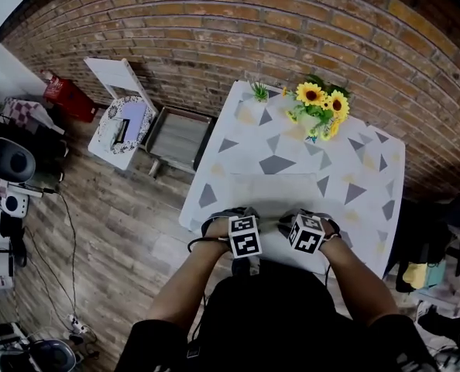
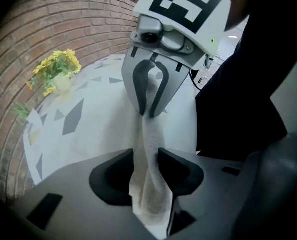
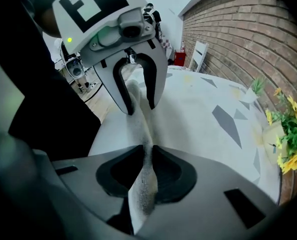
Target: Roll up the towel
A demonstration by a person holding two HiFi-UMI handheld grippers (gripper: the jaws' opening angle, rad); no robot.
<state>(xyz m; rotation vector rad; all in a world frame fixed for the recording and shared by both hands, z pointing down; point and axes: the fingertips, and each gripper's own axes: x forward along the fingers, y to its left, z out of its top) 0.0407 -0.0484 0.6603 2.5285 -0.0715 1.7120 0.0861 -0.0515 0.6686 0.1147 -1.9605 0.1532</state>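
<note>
The left gripper (image 2: 146,159) is standing partly open at the near edge of the surface (image 1: 354,169), with the edge of the towel (image 1: 276,191) running loosely between its jaws. Just beside it, the right gripper (image 3: 148,156) is pinching the same edge, its jaws nearly together. The rest of the towel is lying flat toward the middle of the surface. Sunflowers (image 1: 323,103) are standing at the far edge, in front of a brick wall (image 1: 253,29).
</note>
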